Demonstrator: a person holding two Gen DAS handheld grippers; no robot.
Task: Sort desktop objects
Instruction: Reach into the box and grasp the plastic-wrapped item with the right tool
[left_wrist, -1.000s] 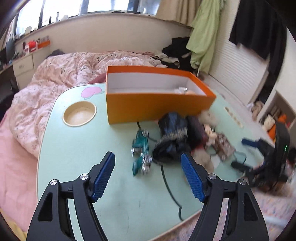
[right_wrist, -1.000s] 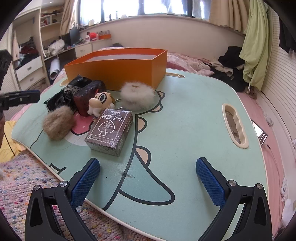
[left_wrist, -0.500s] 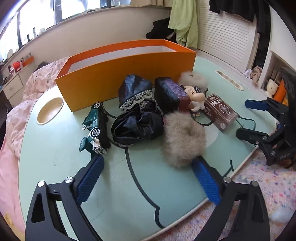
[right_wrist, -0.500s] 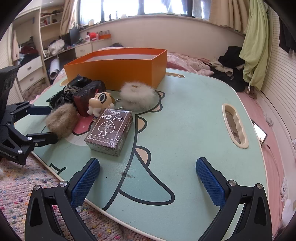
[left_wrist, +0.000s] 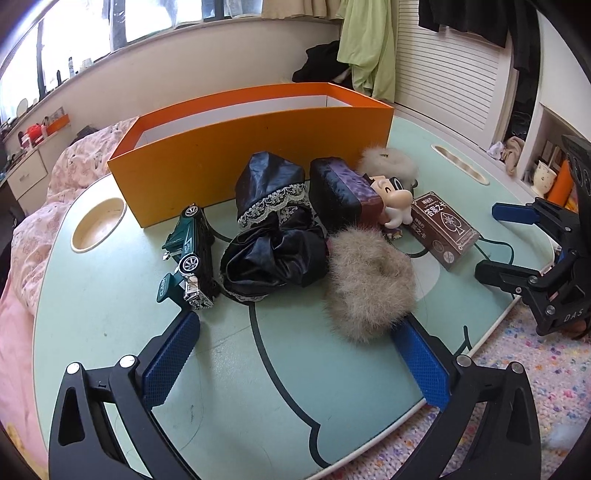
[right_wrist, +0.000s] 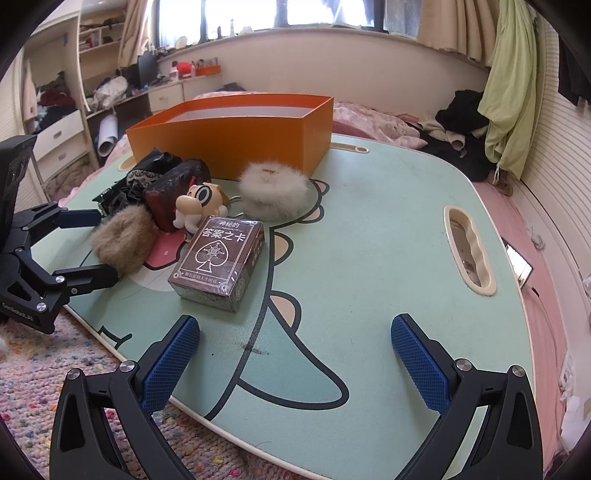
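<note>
Having swung in low from the bare end of the tabletop (left_wrist: 110, 302) and spread its jaws to full width, the left claw (left_wrist: 295, 354) now sits just short of the pile, empty, its right finger touching the tan fur scrunchie (left_wrist: 369, 284); likely that is the first pick for the orange box (left_wrist: 258, 147) behind. The right claw (right_wrist: 295, 354) has not stirred, wide apart and empty. Counted: two fur scrunchies, tan and white (right_wrist: 275, 190), one toy car (left_wrist: 192, 258), one card deck (right_wrist: 221, 260), one figurine (right_wrist: 197, 206), one black satin bundle (left_wrist: 275, 254), one dark pouch (left_wrist: 343, 194).
</note>
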